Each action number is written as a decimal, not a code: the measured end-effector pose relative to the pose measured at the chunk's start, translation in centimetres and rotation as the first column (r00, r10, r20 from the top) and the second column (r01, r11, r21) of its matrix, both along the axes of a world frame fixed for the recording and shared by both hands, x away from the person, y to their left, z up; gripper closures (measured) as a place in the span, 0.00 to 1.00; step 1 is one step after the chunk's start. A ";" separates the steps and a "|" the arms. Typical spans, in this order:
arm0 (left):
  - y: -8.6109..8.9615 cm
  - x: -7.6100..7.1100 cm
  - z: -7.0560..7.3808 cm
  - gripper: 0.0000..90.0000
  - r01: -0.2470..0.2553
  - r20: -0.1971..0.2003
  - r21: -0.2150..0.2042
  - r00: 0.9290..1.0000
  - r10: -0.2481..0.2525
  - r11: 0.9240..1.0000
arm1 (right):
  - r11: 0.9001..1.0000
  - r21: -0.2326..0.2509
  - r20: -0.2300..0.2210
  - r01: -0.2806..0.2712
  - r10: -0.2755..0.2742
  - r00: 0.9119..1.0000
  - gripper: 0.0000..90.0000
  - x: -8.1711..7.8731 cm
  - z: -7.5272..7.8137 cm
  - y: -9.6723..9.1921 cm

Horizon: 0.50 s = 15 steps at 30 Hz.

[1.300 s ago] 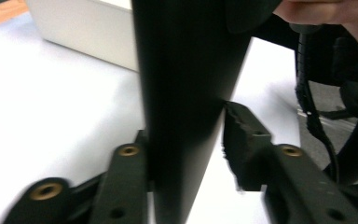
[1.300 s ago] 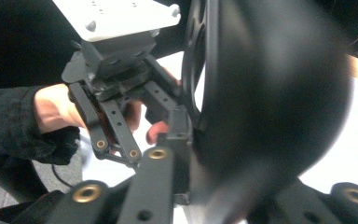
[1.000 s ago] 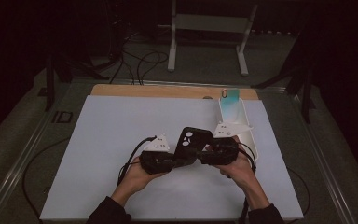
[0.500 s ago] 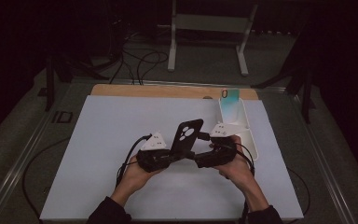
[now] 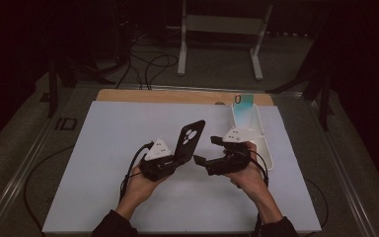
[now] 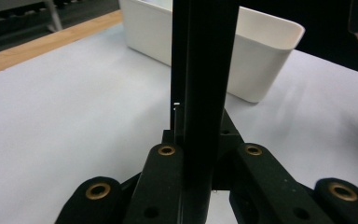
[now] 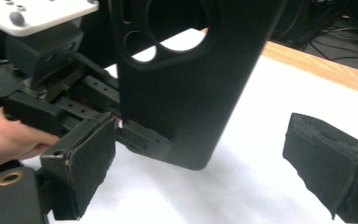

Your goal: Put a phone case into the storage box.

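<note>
The handover looked finished: the left tongs (image 5: 177,159) were clamped on the lower end of the black phone case (image 5: 190,137), which stood tilted up off the surface (image 5: 103,148). The right tongs (image 5: 211,150), just beside it, had just been opening and stood wide, touching nothing. The next move probably called for carrying the case toward the white bin (image 5: 265,148) beyond the right tongs. No writing could be read.

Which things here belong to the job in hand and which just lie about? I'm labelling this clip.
In the job: black phone case, clamped in the left gripper; right gripper, open beside it.

Lying about: white bin, teal phone case in it, white mat.
</note>
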<state>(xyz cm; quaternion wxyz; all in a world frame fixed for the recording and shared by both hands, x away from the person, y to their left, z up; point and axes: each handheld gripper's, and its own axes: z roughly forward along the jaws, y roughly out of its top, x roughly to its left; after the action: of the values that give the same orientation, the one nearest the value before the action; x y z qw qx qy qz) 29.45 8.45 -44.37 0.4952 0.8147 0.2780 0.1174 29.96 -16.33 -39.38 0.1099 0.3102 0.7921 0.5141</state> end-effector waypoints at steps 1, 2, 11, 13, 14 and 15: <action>0.0 0.0 0.0 0.95 0.000 0.000 0.000 1.000 0.000 1.000 | 1.000 0.000 0.000 0.000 0.000 1.000 0.10 0.0 0.0 0.0; 0.1 0.0 -0.1 0.95 -0.016 0.002 -0.001 1.000 0.016 1.000 | 1.000 0.003 -0.003 0.007 -0.007 1.000 0.10 0.0 0.0 0.1; 0.0 -0.2 -0.4 0.95 -0.062 -0.006 -0.002 0.998 0.062 0.998 | 0.999 0.025 -0.007 0.047 -0.046 0.999 0.10 0.4 0.4 1.5; -0.2 -0.2 -0.6 0.95 -0.060 -0.008 -0.002 0.998 0.060 0.998 | 0.997 0.047 -0.008 0.057 -0.056 0.998 0.10 0.6 0.7 1.9; -0.3 -0.3 -0.6 0.95 -0.060 -0.008 0.001 0.998 0.060 0.998 | 0.997 0.050 -0.010 0.064 -0.064 0.998 0.10 0.6 0.8 2.0; -0.4 -0.3 -0.7 0.95 -0.058 -0.010 0.002 0.998 0.058 0.998 | 0.996 0.063 -0.011 0.066 -0.066 0.998 0.10 0.7 1.0 2.2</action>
<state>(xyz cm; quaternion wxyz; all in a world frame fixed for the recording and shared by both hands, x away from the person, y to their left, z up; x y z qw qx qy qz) 29.16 8.08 -45.05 0.4896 0.8073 0.3039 0.1277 30.65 -14.12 -38.41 0.1133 0.3420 0.7652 0.5336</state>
